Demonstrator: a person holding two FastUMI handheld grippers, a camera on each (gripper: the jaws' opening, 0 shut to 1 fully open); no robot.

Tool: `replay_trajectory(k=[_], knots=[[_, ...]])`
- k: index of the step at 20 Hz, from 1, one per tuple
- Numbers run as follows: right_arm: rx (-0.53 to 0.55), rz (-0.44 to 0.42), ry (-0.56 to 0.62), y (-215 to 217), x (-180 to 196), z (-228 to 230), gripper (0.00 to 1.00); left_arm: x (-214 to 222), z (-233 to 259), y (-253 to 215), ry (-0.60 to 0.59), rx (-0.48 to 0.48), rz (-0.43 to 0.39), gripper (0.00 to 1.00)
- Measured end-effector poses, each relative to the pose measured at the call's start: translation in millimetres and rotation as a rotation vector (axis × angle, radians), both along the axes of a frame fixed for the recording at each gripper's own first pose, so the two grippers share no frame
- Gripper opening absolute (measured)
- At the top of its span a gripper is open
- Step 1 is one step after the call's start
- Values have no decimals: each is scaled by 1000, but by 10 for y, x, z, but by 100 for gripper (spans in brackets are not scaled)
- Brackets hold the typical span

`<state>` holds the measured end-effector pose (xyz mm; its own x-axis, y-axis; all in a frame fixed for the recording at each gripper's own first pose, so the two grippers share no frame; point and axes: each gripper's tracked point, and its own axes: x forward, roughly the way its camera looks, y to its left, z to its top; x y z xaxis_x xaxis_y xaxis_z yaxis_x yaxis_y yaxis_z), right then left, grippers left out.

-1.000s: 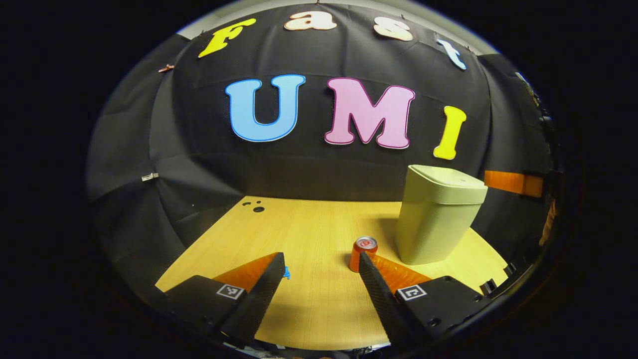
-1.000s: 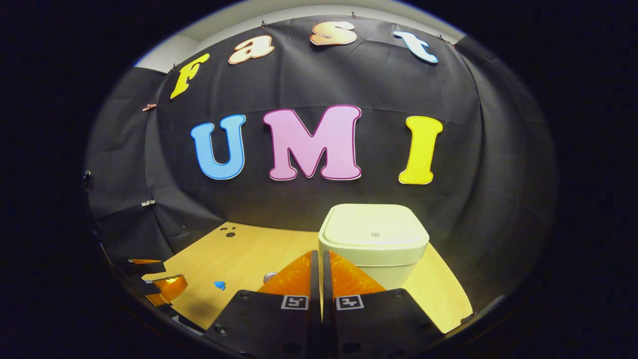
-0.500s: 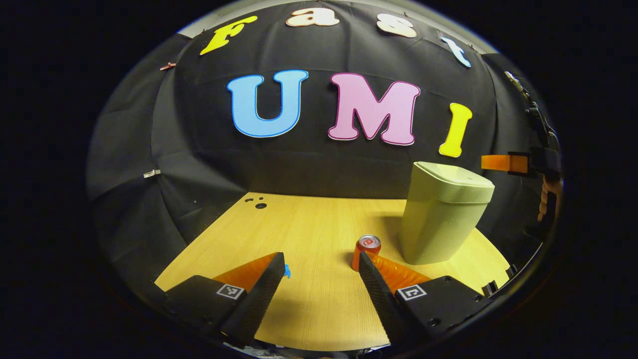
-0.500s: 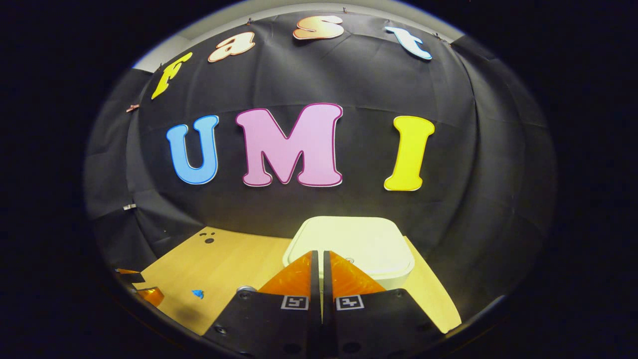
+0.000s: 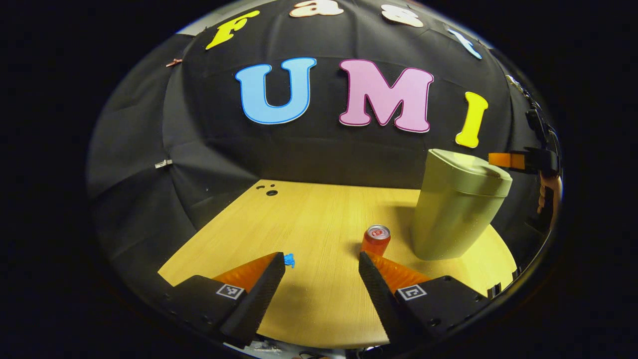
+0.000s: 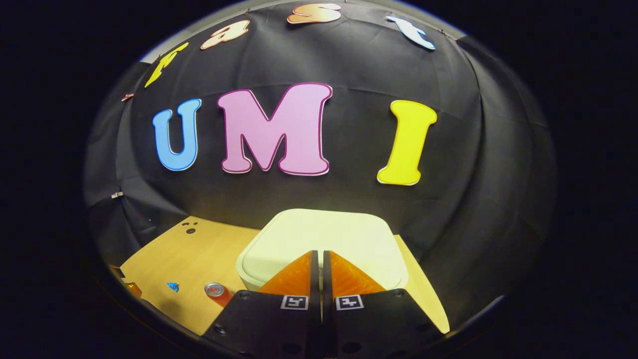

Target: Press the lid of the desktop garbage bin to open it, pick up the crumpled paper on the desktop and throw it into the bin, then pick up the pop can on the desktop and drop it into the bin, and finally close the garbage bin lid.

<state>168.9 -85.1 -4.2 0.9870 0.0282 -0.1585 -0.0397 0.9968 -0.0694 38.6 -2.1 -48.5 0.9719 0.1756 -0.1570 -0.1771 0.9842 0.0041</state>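
Bin (image 6: pixel 319 234) upright on desktop (image 5: pixel 319 219), lid down under right gripper (image 6: pixel 319 257) with fingers pressed together, likely rigid plastic, best pushed mid-lid; pop can (image 5: pixel 376 239) just beside bin, left gripper (image 5: pixel 321 264) spread wide, empty.

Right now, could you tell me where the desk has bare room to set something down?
The desk is bare from the holes at the back left across to the can. It is crowded on the right, where the can stands beside the bin, and a blue scrap lies near the front.
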Motion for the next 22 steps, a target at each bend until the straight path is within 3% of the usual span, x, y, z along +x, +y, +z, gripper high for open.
replay_trajectory(k=[6,11,22], knots=[[-11,36,-10,-5,60,-44,5,75,-57,-135,11,31,39,95],[-83,14,-35,6,39,-57,5,140,42,-180,-7,51,18,96],[70,-52,-29,14,-19,26,5,243,234,88,-52,45,-50,96]])
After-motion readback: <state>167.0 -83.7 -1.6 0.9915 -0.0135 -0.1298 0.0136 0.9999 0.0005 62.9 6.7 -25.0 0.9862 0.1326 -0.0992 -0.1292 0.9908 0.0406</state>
